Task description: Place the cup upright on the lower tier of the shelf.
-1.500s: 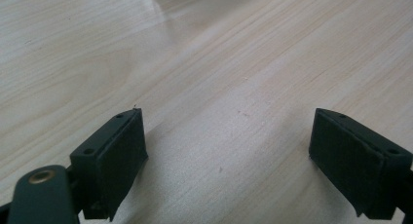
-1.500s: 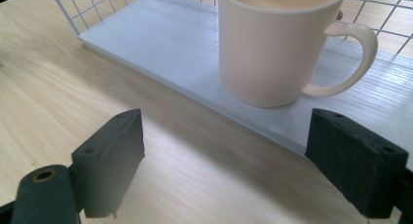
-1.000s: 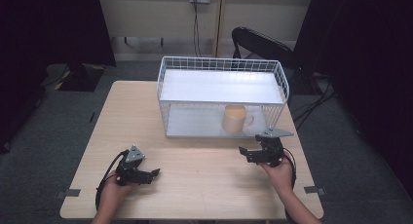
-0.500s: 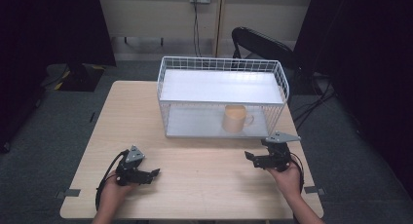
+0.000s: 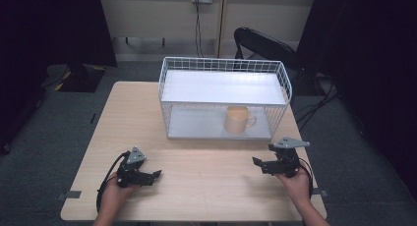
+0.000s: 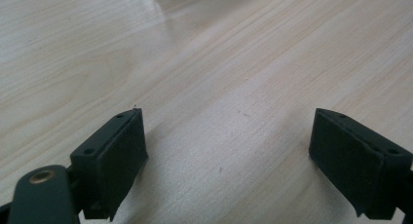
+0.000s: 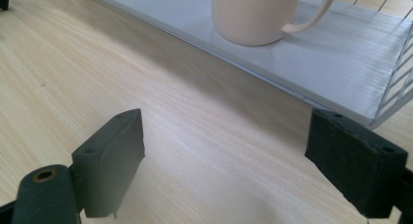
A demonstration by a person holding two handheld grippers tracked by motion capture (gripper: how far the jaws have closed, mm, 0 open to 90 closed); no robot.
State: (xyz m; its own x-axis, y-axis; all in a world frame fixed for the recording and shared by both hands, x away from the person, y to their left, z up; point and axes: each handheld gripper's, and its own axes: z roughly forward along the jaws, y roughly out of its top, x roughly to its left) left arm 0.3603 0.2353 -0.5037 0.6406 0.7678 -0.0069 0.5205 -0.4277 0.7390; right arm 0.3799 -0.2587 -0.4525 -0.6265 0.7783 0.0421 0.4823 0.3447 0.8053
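Mug [image 5: 237, 120]: centre of the high view, upright on the lower shelf of the white wire rack [image 5: 223, 67], handle toward frame right; in the right gripper view, top centre, well beyond the fingers
Right gripper [image 5: 258, 164]: lower right, fingers [image 7: 112, 160] spread wide, holding nothing, over bare worktop [image 5: 211, 191]
Left gripper [image 5: 153, 175]: lower left, fingers [image 6: 114, 160] spread wide, empty, low over the worktop
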